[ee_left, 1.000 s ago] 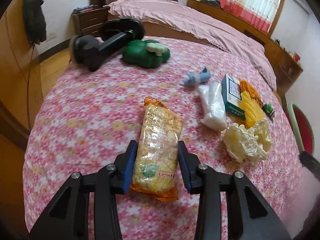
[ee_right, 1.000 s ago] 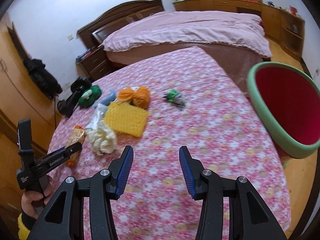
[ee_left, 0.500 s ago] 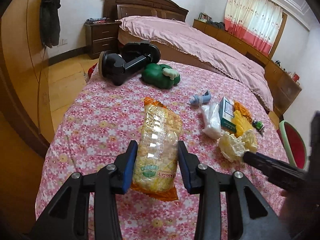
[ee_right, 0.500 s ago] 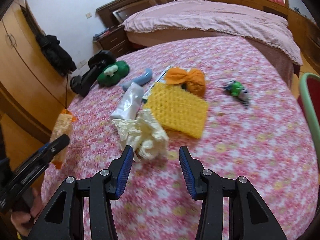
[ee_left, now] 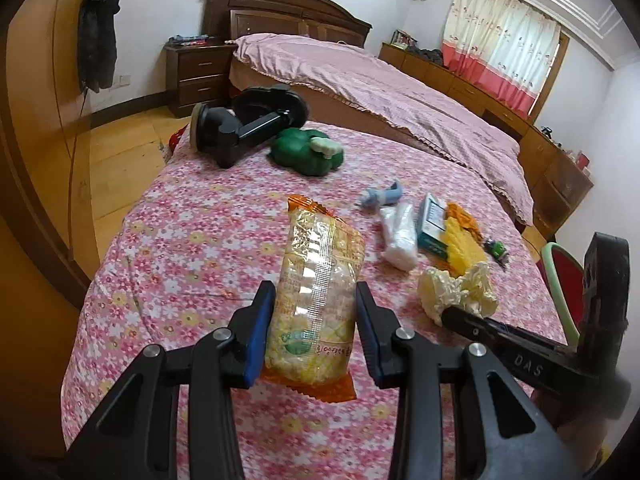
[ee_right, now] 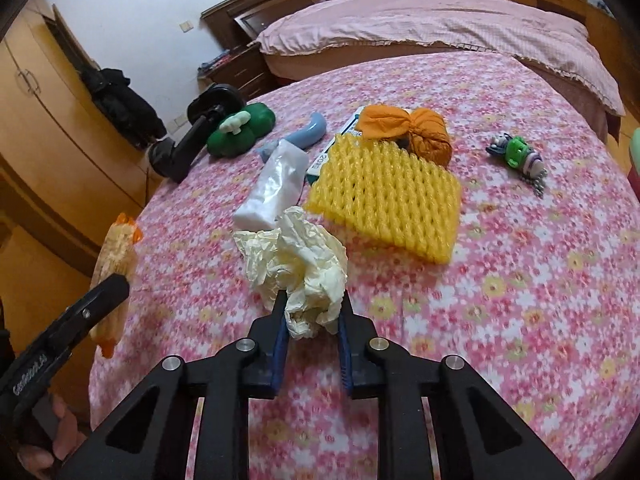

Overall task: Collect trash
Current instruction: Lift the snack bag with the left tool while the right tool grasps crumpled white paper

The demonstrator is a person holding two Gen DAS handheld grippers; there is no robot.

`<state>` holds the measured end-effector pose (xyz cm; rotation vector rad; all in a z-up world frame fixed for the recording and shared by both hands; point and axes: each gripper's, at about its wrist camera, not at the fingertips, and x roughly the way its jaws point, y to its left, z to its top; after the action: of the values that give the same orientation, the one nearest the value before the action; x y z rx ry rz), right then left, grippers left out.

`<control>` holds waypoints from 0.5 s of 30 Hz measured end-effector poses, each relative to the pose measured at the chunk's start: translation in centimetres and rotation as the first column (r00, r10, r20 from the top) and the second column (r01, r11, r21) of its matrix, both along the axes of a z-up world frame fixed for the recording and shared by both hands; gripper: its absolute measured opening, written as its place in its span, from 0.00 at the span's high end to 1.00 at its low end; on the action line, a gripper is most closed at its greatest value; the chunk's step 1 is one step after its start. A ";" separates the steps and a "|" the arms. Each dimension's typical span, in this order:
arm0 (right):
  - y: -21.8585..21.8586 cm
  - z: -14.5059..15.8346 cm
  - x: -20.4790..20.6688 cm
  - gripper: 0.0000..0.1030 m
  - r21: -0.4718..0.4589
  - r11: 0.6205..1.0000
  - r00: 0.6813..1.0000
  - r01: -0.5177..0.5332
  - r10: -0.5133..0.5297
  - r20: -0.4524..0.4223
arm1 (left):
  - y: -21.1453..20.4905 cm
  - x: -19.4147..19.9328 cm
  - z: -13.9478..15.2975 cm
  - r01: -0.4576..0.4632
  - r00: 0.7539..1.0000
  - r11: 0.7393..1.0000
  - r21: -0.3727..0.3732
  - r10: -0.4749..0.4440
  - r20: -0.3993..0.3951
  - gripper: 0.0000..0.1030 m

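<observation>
My left gripper [ee_left: 315,322] is shut on a yellow snack packet [ee_left: 318,292] with orange ends and holds it above the floral table; the packet also shows in the right wrist view [ee_right: 114,256]. My right gripper [ee_right: 311,312] is shut on a crumpled cream paper wad [ee_right: 298,266], which still rests on the cloth; the wad also shows in the left wrist view [ee_left: 456,290]. A yellow foam net [ee_right: 388,200], an orange bag [ee_right: 404,128], a clear plastic wrapper [ee_right: 272,188] and a green-white box [ee_left: 432,224] lie beyond it.
A red bin with a green rim [ee_left: 562,280] stands at the table's right edge. A black stand [ee_left: 248,124], a green toy [ee_left: 308,152], a blue object [ee_left: 382,196] and a small green toy figure [ee_right: 518,156] lie on the cloth. A bed [ee_left: 380,88] is behind.
My right gripper moved left and forward to the cream paper wad and closed on it. My left gripper lifted the snack packet higher off the table.
</observation>
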<state>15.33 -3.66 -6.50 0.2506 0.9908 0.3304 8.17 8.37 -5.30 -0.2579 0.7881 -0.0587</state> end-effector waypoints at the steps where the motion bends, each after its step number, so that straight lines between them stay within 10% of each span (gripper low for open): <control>1: -0.2 0.2 -0.5 0.81 0.006 1.000 1.000 0.001 -0.001 0.005 | -0.3 -0.2 0.2 0.007 1.000 1.000 -0.002 -0.007 0.004 0.61; 15: -7.8 5.7 -6.3 0.81 0.054 0.989 0.980 0.140 -0.146 0.133 | -6.8 -1.1 3.3 0.160 0.985 0.986 -0.035 -0.158 0.063 0.61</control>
<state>9.05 -11.41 -0.77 0.3341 0.8258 0.2349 7.09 1.54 -2.01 -0.2295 0.7473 -0.2321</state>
